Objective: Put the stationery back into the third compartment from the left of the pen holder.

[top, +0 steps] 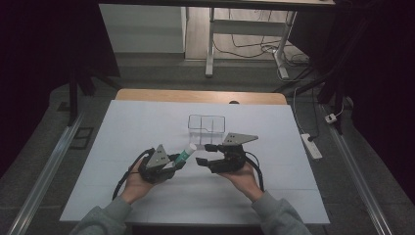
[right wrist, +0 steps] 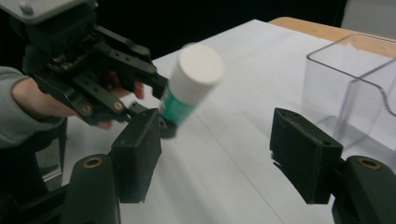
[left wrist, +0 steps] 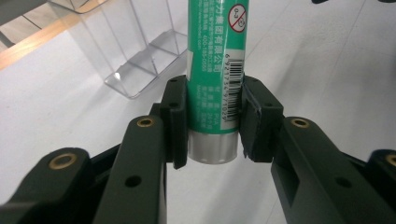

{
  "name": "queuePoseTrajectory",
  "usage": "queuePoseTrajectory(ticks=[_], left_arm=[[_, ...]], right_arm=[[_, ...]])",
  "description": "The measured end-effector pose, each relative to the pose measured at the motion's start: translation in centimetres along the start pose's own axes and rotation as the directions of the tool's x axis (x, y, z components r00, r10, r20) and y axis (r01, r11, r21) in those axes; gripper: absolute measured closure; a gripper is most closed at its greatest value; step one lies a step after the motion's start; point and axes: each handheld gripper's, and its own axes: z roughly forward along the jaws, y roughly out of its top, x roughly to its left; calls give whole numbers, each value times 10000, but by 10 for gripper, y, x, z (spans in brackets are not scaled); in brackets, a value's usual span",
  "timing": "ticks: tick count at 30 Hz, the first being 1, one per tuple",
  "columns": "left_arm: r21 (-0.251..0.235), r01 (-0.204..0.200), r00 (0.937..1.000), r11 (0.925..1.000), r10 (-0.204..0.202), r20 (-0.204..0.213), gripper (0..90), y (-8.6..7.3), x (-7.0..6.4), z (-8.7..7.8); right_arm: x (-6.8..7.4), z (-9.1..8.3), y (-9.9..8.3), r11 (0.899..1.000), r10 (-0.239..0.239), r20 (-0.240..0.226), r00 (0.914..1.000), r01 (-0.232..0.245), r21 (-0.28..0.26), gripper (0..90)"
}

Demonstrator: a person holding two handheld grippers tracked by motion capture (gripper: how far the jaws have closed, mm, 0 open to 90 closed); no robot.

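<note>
Right now the left gripper (top: pixel 179 162) is clamped on a green glue stick (left wrist: pixel 215 70) near its base, both pads pressing the label, white cap (right wrist: pixel 201 63) pointing up and toward the right gripper (top: pixel 201 154). The stick is held in the air above the white table (top: pixel 147 127), tilted, between the two grippers. The right gripper is spread wide with nothing between its jaws, and the cap sits ahead of it, not yet inside the gap.

My read: either a cap pull or a handover is coming.

Risks from here:
- Grip is low on the stick, so most of its length is cantilevered. A sideways nudge from the right jaws could pivot it in the pads.
- Stick is tilted relative to the right jaws; closing off-axis could catch the cap's edge and squirt it out.
- Smooth round label against flat pads: a hard pull on the cap could drag the whole stick out of the left grip.
- Clear plastic organizer (top: pixel 206 123) stands just behind the work; a dropped stick could roll against it.
</note>
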Motion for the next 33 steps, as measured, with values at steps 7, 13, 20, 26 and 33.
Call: queuePoseTrajectory(ticks=[7, 13, 20, 26, 33], left_arm=[[-4, -84, 9999, 10000, 84, 68, 657, 1, -5, 5], [1, -311, 9994, 9995, 311, 156, 656, 5, -13, 11], [267, -548, 9984, 9981, 545, 146, 655, 5, -16, 16], [657, -935, 9954, 9934, 946, -137, 654, 5, -22, 22], [416, -701, 9971, 9967, 713, -279, 565, 5, -20, 19]], right_arm=[[3, 6, -2, 9999, 130, -59, 9999, -130, -51, 317], [3, 8, -3, 9992, 301, -109, 9995, -304, -263, 350], [5, 11, -5, 9988, 357, -261, 9990, -365, -320, 579], [4, 12, -7, 9975, 638, -666, 9957, -655, -251, 633], [3, 11, -7, 9971, 637, -829, 9945, -669, -365, 635]])
